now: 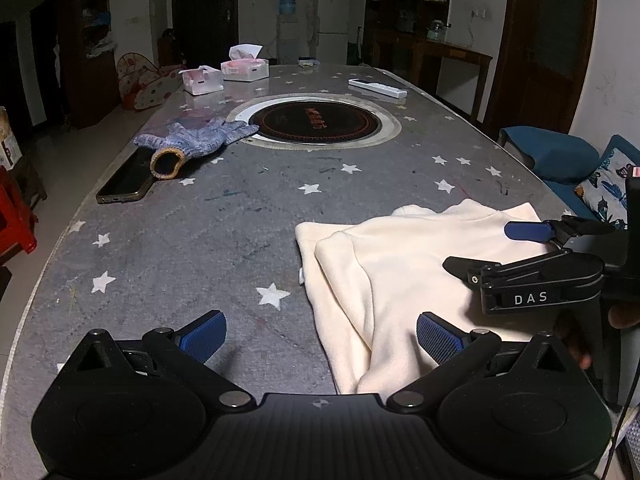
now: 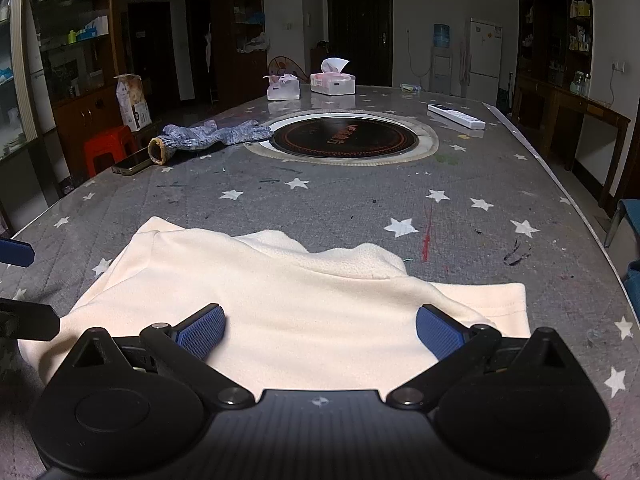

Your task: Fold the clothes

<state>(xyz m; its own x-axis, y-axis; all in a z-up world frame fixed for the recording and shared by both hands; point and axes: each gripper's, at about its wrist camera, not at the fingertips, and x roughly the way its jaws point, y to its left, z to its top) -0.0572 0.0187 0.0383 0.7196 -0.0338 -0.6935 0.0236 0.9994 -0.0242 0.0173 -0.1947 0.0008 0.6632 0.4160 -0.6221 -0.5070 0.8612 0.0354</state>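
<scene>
Your cream garment (image 2: 280, 304) is lying on the near right part of the table (image 1: 200, 240), already doubled over with layers stacked. Both grippers are hanging spread wide, gripping nothing: the left gripper (image 1: 320, 338) is hovering at the cloth's left edge, the right gripper (image 2: 320, 332) over its middle. Could be mid-fold or done, hard to say. If you're folding again, pinch both layers at matching corners and keep the edges lined up.

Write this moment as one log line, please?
task: fold clothes | cream garment: partly folded on table | left tongs: open, empty | right tongs: open, empty
</scene>
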